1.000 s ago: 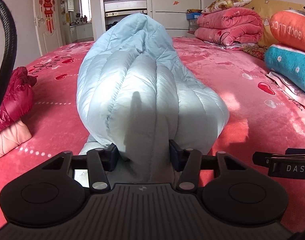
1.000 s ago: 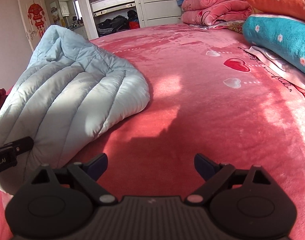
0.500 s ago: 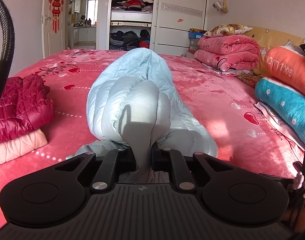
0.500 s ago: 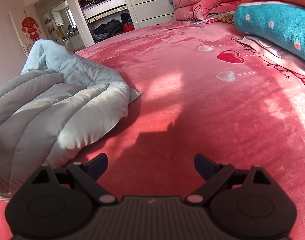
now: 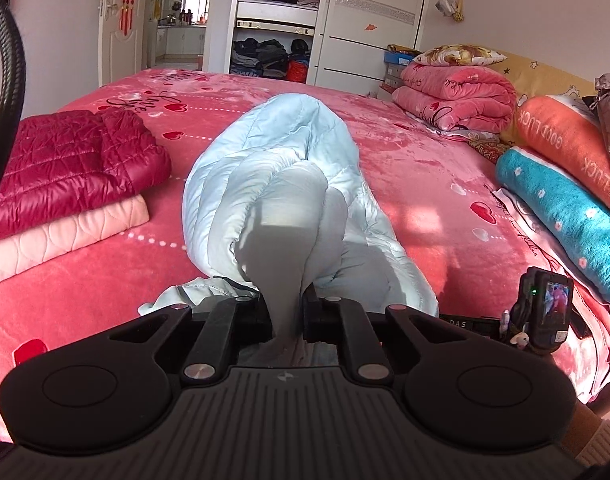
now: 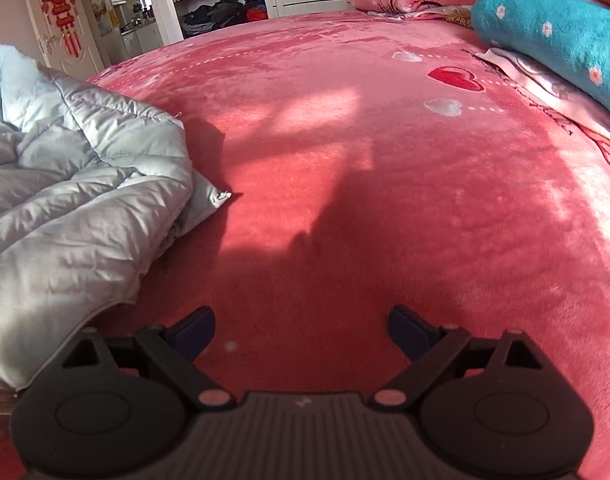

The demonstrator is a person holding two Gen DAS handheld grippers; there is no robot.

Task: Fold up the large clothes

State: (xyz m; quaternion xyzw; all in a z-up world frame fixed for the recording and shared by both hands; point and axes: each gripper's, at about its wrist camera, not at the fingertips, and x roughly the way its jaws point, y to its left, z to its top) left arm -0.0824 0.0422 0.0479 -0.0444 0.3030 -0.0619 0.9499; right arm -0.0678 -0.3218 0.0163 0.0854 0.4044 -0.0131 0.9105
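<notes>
A pale blue quilted down jacket (image 5: 281, 176) lies bunched along the middle of the pink bed (image 5: 417, 184). My left gripper (image 5: 288, 312) is shut on a fold of the jacket's near edge and holds it lifted off the bed. In the right wrist view the same jacket (image 6: 77, 200) lies at the left. My right gripper (image 6: 301, 330) stands open just above the bare pink bedspread (image 6: 385, 184), to the right of the jacket, with nothing between its fingers. The right gripper's body (image 5: 545, 312) shows low at the right of the left wrist view.
Folded dark red (image 5: 61, 160) and pale pink (image 5: 65, 232) quilted clothes are stacked at the bed's left. Teal (image 5: 565, 216) and orange (image 5: 565, 140) pillows and a folded pink blanket (image 5: 457, 96) line the right side. A wardrobe (image 5: 281, 16) stands beyond the bed.
My left gripper closed on the jacket's near fold, then pulled it back and upward, bunching the jacket. My right gripper sank slightly toward the bedspread, still open.
</notes>
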